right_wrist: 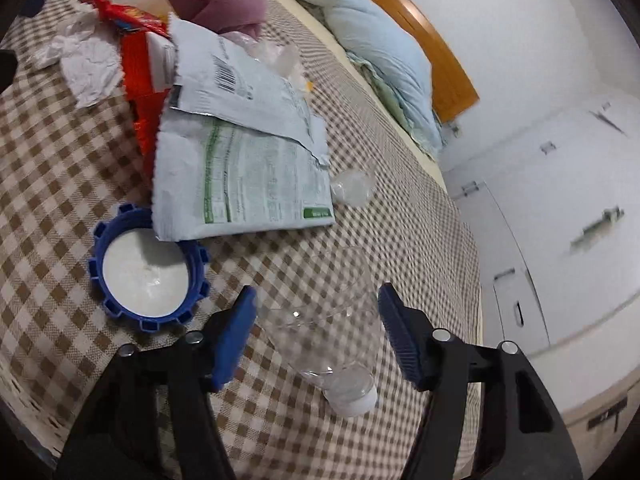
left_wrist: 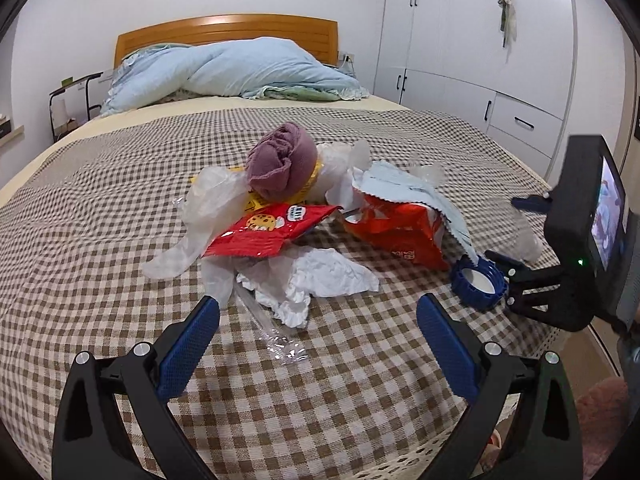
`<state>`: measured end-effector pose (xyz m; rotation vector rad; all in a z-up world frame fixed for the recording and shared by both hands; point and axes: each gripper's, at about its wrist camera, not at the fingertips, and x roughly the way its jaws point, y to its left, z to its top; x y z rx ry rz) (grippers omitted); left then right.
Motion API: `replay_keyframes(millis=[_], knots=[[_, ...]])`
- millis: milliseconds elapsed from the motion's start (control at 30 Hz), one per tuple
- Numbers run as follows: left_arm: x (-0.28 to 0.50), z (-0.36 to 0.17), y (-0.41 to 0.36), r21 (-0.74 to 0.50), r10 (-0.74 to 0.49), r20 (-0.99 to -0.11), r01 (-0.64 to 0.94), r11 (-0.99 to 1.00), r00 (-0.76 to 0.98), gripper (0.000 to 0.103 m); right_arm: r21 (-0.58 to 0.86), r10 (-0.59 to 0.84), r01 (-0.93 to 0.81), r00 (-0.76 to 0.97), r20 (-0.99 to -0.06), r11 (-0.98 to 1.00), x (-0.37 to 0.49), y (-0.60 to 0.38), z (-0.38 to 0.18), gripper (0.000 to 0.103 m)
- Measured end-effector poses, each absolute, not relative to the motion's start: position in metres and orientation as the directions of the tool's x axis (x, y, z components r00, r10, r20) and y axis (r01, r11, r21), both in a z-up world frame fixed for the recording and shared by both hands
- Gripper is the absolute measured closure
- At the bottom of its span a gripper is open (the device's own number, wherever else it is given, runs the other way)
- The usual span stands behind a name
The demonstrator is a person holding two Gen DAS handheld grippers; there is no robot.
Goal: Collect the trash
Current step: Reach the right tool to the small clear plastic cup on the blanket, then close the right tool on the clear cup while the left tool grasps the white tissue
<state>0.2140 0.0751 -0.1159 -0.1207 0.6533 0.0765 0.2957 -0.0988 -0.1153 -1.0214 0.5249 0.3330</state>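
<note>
**Trash collection at an early stage: the pile is lying uncollected on the bed**

We are viewing the trash heaped near the middle of the checked bedspread [left_wrist: 100,264]: a red cookie wrapper [left_wrist: 266,232], a second red packet [left_wrist: 400,232], crumpled white paper [left_wrist: 320,276], thin plastic bags [left_wrist: 212,200], a pale printed pouch [right_wrist: 244,160] and a blue ridged lid [right_wrist: 146,268] with a white inside. A rolled mauve cloth [left_wrist: 282,168] is sitting on top of the heap; whether it counts as trash we cannot tell. No bin or bag for collecting is showing in either view, so we are judging that nothing has yet been gathered.

A clear plastic bottle [right_wrist: 336,344] is lying on its side just beside the lid, its white cap toward the camera. The right gripper [right_wrist: 316,312] is straddling it, jaws spread to either side with the pads not yet pressing, so the bottle is not grasped. The left gripper [left_wrist: 318,320] is hovering before the crumpled paper, jaws released and empty, a scrap of clear film [left_wrist: 280,340] lying between them on the bedspread.

Beyond are lying a blue quilt [left_wrist: 240,68], the wooden headboard [left_wrist: 228,30] and white wardrobes [left_wrist: 480,40].
</note>
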Motion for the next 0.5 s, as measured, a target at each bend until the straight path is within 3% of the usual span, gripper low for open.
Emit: replay_keyframes(millis=[233, 433, 500], knots=[[0.213, -0.118, 0.089, -0.108, 0.05, -0.636, -0.153, 0.982, 0.77, 0.008, -0.608, 0.07, -0.445, 0.839, -0.539, 0.658, 0.288, -0.123, -0.096, 0.046], [0.217, -0.123, 0.101, -0.119, 0.082, -0.673, -0.217, 0.969, 0.735, 0.008, -0.31, 0.177, -0.388, 0.824, -0.538, 0.868, 0.304, -0.166, -0.07, 0.046], [0.221, -0.125, 0.105, -0.127, 0.086, -0.692, -0.238, 0.963, 0.717, 0.016, -0.184, 0.22, -0.369, 0.813, -0.539, 0.911, 0.308, -0.183, -0.064, 0.046]])
